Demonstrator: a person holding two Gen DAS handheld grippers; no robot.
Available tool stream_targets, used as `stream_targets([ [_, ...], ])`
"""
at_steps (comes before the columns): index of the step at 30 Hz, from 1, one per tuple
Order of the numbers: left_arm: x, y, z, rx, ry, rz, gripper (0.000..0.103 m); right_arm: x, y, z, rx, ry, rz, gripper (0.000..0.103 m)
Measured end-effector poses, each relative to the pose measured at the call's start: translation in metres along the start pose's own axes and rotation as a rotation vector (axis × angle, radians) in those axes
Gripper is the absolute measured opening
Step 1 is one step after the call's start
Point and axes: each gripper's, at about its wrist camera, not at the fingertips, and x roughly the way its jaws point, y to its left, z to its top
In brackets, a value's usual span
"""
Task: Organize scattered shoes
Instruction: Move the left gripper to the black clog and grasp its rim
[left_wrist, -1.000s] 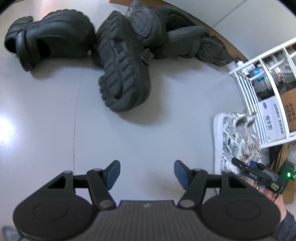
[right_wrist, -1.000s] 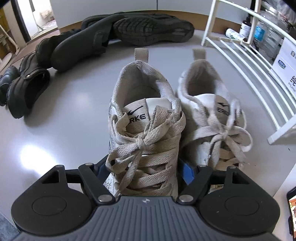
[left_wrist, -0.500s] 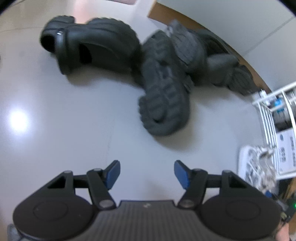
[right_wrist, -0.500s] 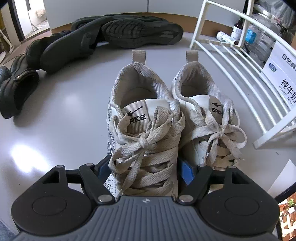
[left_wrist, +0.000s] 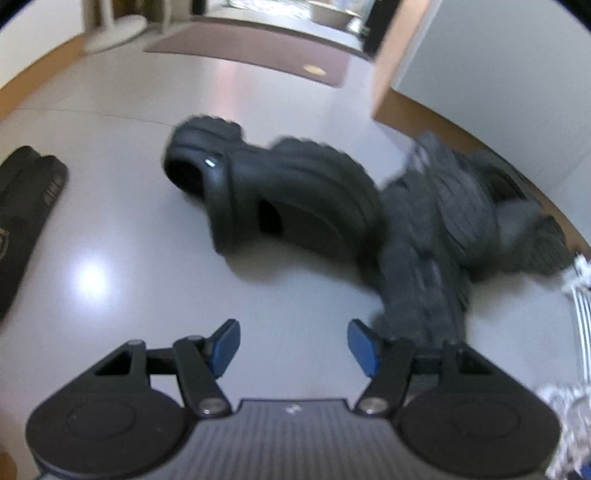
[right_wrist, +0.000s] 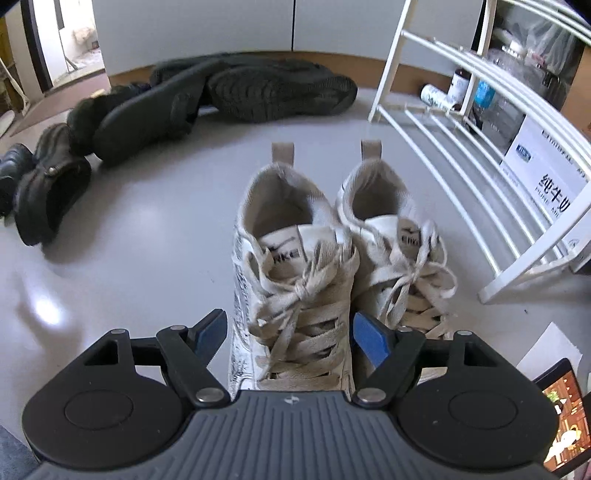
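Two white lace-up sneakers, the left one (right_wrist: 291, 266) and the right one (right_wrist: 399, 251), stand side by side on the grey floor, heels away from me. My right gripper (right_wrist: 288, 334) hangs open above the left sneaker's toe, its blue pads apart from the shoe's sides. In the left wrist view a black clog (left_wrist: 295, 206) lies on its side ahead, beside an overturned black shoe (left_wrist: 421, 280) with its sole showing. More dark shoes (left_wrist: 461, 199) are piled behind. My left gripper (left_wrist: 293, 345) is open over bare floor, holding nothing.
A white wire rack (right_wrist: 443, 155) with bottles and a carton (right_wrist: 546, 173) stands right of the sneakers. A heap of black shoes (right_wrist: 273, 92) lies by the wall. A phone (right_wrist: 561, 413) sits at the lower right. A flat black item (left_wrist: 26, 214) lies at far left.
My left gripper has swung left and tilted up; the clog now sits centre and a doorway shows. My right gripper has risen off the left sneaker, which stays on the floor.
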Motion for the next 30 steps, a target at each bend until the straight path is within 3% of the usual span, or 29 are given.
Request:
stream_targets([
  [6,0.022,0.028,0.024,-0.045,-0.046,0.056,0.066,-0.008,0.009,0.005,-0.009,-0.027,0.055,0.08],
  [11,0.046,0.042,0.029,-0.04,-0.027,0.097,0.066,-0.009,0.019,0.002,-0.043,-0.04,0.081,0.08],
  [24,0.059,0.046,0.035,0.022,-0.066,0.023,0.052,-0.008,0.036,-0.004,-0.082,-0.033,0.113,0.08],
  [30,0.062,0.049,0.041,0.047,-0.102,0.009,0.052,-0.008,0.042,-0.005,-0.093,-0.009,0.146,0.08],
])
